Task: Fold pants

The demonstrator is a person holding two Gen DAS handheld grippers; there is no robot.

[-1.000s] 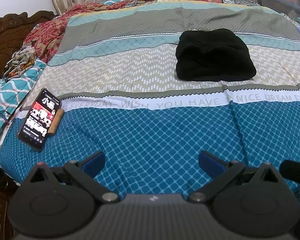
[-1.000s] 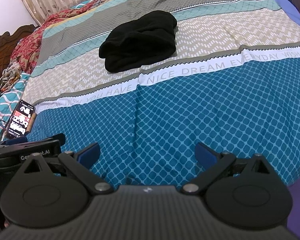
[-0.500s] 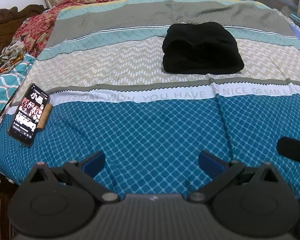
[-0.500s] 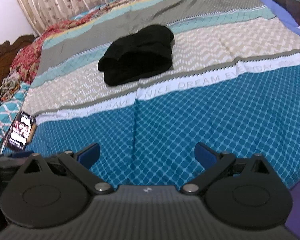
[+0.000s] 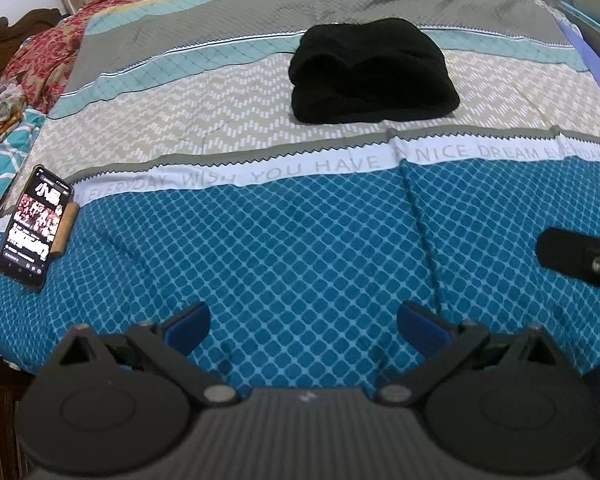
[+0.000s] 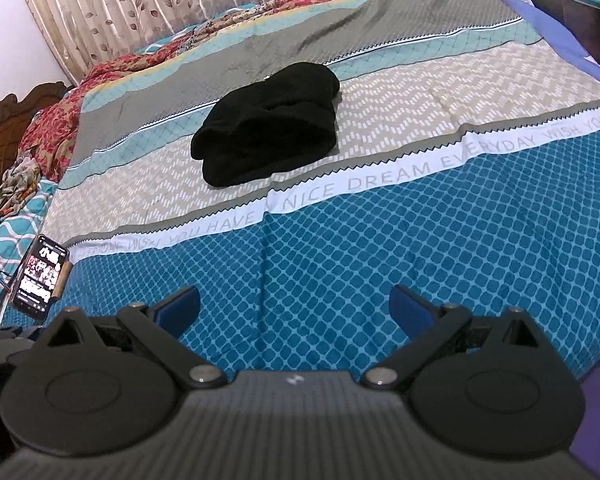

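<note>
A white band across the bedspread (image 5: 300,264) carries grey capital lettering: "EVERYDAY WISH YOU HAVE" and "NICE DREAM EVERYDAY" can be read, the words repeating toward the right edge. The phone (image 5: 34,226) at the left edge of the bed shows a lit screen with large characters at its top, too small to read; a brown cylinder lies touching its right side.

The black pants (image 5: 370,72) lie folded into a thick bundle on the beige zigzag stripe, just beyond the lettered band and well apart from both tools. In the right wrist view the pants (image 6: 270,124) sit left of centre.

The left hand-held gripper (image 5: 302,320) has its blue-padded jaws spread wide and holds nothing, over the blue diamond-pattern area near the bed's front edge. The right hand-held gripper (image 6: 294,306) is likewise wide and empty over the same blue area.

Between the tools and the pants the blue field is bare cloth with a few shallow creases. Rumpled red floral bedding (image 6: 56,128) and a carved wooden headboard (image 6: 4,120) bound the left side; a patterned curtain (image 6: 140,12) closes the far side.
</note>
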